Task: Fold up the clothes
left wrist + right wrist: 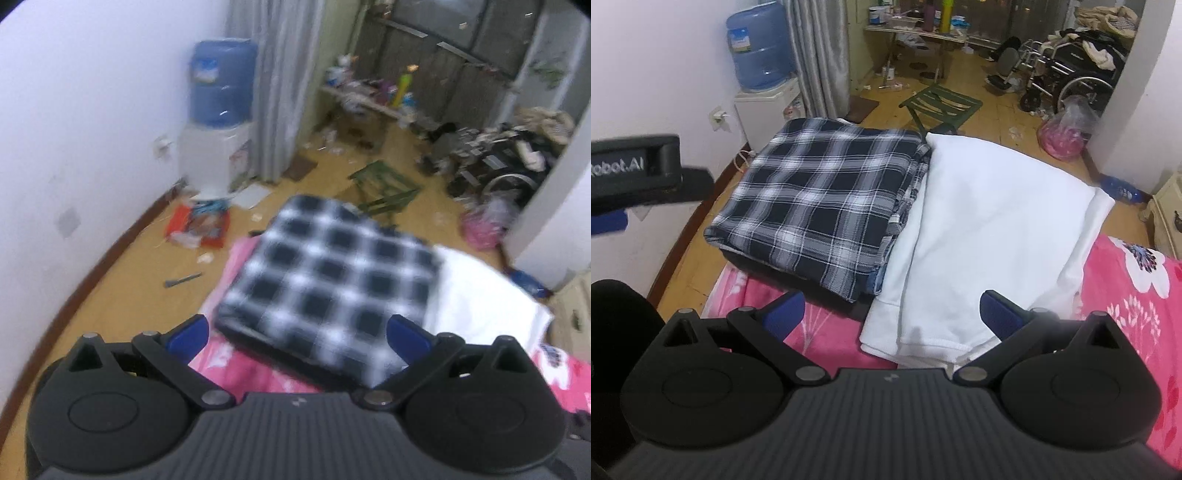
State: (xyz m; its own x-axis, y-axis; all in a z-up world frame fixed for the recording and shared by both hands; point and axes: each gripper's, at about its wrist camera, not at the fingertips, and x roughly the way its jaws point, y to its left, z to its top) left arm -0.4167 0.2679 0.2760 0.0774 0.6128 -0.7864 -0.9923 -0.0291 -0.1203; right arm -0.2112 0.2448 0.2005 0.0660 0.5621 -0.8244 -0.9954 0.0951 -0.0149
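Clothes lie in two folded bundles on a bed with a pink floral bedspread (1137,295): a plaid garment (823,206) squared into a flat packet near the bed's left corner, and a white garment (990,236) folded lengthwise just beside it, its left edge touching the plaid packet and partly lapping under it, with a strip of blue cloth showing at the seam between them. The right gripper (892,314) hovers over the near hem of the white garment with its fingers spread wide and nothing between them; the left gripper (297,332), likewise spread wide and empty, hangs above the near edge of the plaid packet, its view blurred. In the right wrist view the left gripper's body (639,166) shows at the left edge, off to the side of the bed. Set side by side at the end of the bed, the two bundles appear arranged as a tidy pile, both already lying as folded clothes would; whether the white one is due a further fold cannot be told from its present shape. Behind the bed stand a water dispenser (759,66), a curtain (820,55), a green stool (942,103) and a wheelchair (1071,70) on a littered floor (1004,110).
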